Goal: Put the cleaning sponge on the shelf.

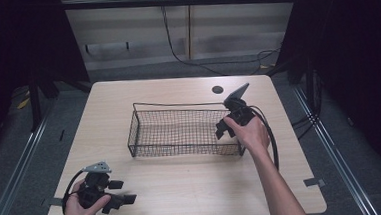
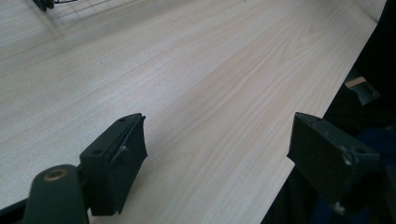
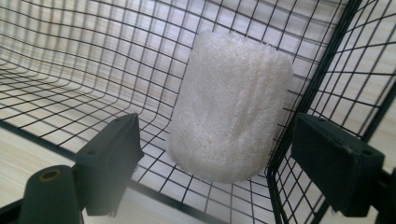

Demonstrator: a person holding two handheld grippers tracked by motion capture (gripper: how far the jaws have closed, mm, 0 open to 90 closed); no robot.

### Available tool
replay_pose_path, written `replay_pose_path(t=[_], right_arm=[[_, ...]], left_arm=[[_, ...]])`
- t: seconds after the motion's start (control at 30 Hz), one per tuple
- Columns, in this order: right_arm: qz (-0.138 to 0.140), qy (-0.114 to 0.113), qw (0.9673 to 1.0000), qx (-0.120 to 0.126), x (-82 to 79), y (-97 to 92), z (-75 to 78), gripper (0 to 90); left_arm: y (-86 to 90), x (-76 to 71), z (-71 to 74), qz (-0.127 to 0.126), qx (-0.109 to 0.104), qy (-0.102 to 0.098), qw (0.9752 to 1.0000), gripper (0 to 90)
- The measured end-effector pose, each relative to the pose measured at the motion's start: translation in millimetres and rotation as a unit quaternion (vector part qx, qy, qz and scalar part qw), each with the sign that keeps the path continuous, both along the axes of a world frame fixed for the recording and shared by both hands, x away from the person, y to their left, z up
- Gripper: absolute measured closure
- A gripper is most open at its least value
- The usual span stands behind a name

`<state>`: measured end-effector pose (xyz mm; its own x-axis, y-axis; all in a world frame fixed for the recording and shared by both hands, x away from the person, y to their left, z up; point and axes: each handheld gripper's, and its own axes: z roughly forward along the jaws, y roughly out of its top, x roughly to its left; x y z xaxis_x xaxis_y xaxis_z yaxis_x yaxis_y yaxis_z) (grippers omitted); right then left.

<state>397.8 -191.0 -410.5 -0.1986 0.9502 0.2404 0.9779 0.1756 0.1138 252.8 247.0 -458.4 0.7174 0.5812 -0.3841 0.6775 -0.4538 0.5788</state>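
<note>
While the white, rough sponge block lay in a corner of the black wire basket, the right claw stood wide open and held nothing. The drop looked done; next it should lift out.

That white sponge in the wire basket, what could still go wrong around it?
The sponge lies in the wire basket's corner between the right gripper's open fingers. Pulling away, a finger could snag the mesh and drag the basket. The sponge leans on the wall, so a knock might tip it.
</note>
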Motion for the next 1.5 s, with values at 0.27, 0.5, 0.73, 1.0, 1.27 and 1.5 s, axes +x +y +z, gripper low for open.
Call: replay_pose_path(t=[0.27, 0.5, 0.73, 1.0, 1.27, 1.5], right_arm=[[0.017, -0.023, 0.9994, 0.021, -11.3, -5.2, 13.5, 16.0], [0.051, -0.056, 0.9965, 0.034, -27.4, -2.5, 27.2, 19.3], [0.076, -0.083, 0.9927, 0.043, -40.9, -0.3, 36.1, 22.2], [0.097, -0.093, 0.9891, 0.06, -58.6, 1.1, 30.8, 25.0], [0.119, -0.107, 0.9846, 0.07, -75.3, 7.8, 29.5, 26.8], [0.134, -0.115, 0.9809, 0.082, -96.6, 16.2, 23.2, 27.6]], left_arm=[[-0.3, 0.1, -0.2, 0.0, 0.002, 0.0, 1.0, 18.6], [-0.9, -0.2, -0.5, 0.002, 0.001, 0.001, 1.0, 18.6], [-0.5, -0.2, -0.3, 0.001, 0.002, 0.001, 1.0, 18.7], [-0.9, -0.3, -0.5, 0.002, 0.002, 0.001, 1.0, 18.7], [-0.8, -0.2, -0.6, 0.001, 0.004, 0.0, 1.0, 18.6], [-0.6, -0.3, -0.5, 0.002, 0.002, 0.0, 1.0, 18.7]])
